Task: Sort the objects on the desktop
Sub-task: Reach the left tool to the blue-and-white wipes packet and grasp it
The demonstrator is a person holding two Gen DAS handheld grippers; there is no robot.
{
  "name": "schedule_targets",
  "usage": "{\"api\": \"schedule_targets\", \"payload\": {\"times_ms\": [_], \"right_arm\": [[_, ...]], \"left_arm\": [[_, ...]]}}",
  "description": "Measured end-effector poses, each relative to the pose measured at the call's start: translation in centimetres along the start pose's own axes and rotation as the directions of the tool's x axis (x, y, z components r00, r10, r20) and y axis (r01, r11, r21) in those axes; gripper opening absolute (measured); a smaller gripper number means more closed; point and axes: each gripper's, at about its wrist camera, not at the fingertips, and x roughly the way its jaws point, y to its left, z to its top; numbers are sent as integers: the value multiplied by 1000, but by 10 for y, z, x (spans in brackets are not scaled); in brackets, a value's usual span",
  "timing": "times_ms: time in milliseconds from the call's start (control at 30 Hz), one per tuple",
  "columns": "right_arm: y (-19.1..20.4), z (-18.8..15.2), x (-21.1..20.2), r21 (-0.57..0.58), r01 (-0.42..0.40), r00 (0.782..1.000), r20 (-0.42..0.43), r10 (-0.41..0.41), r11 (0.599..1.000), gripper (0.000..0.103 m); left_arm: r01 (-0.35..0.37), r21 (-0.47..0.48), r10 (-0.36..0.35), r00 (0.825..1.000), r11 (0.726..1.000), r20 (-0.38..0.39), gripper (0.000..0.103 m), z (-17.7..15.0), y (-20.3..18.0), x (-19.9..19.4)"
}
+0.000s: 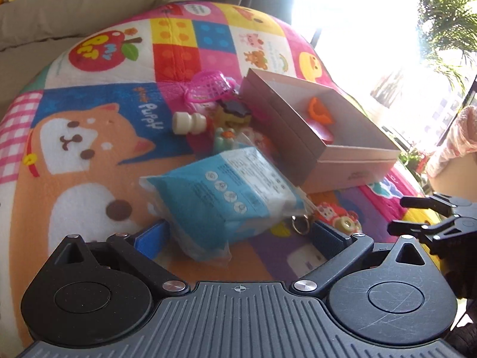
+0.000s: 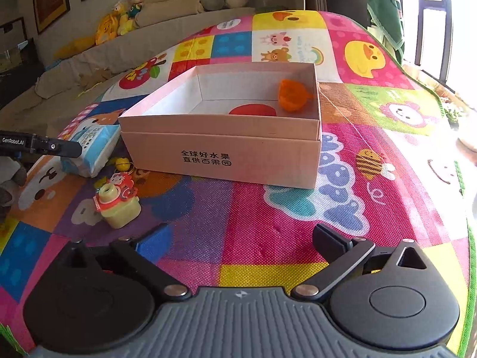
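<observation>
My left gripper (image 1: 238, 235) is shut on a blue and white tissue pack (image 1: 223, 197), held between its blue pads. The same pack shows in the right wrist view (image 2: 92, 149), left of the box. A pink cardboard box (image 2: 220, 155) stands on the mat and holds an orange toy (image 2: 292, 94) and a red piece (image 2: 253, 109); the box also shows in the left wrist view (image 1: 351, 167). My right gripper (image 2: 241, 244) is open and empty above the mat in front of the box. A yellow and red toy camera (image 2: 119, 203) lies near its left finger.
A colourful cartoon play mat (image 2: 372, 164) covers the surface. Beyond the pack lie a white bottle-shaped toy (image 1: 189, 123), a pink toy basket (image 1: 208, 86), a green figure (image 1: 225, 141) and a key ring (image 1: 301, 223). A sofa with plush toys (image 2: 119, 21) stands behind.
</observation>
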Motion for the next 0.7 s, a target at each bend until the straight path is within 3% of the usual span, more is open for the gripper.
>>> {"api": "schedule_targets", "payload": {"times_ms": [133,233,333,467,600,700], "right_arm": [[23,6,-5,-61,-76,997,27,78,995,101],[53,11,-3,-150,-132,989,39,139,980,100],[78,17,8,-204,-167,985,9,172,965,95],[95,13,19,-304,-65,997,24,75,951,95],[74,6,23,-298,122,992,60,-109,947,95],[49,7,15,-209,107,994,35,-102,972,95]], "left_arm": [[18,27,-19,1000,999,13,103,-19,-20,-13],[-76,39,73,995,996,63,103,-16,-27,-20],[-183,47,178,978,982,106,103,-7,-28,-22],[-265,84,249,955,961,163,103,-3,-30,-25],[-277,148,254,954,949,159,103,-2,-33,-10],[-289,215,262,954,933,144,103,-1,-36,10]]}}
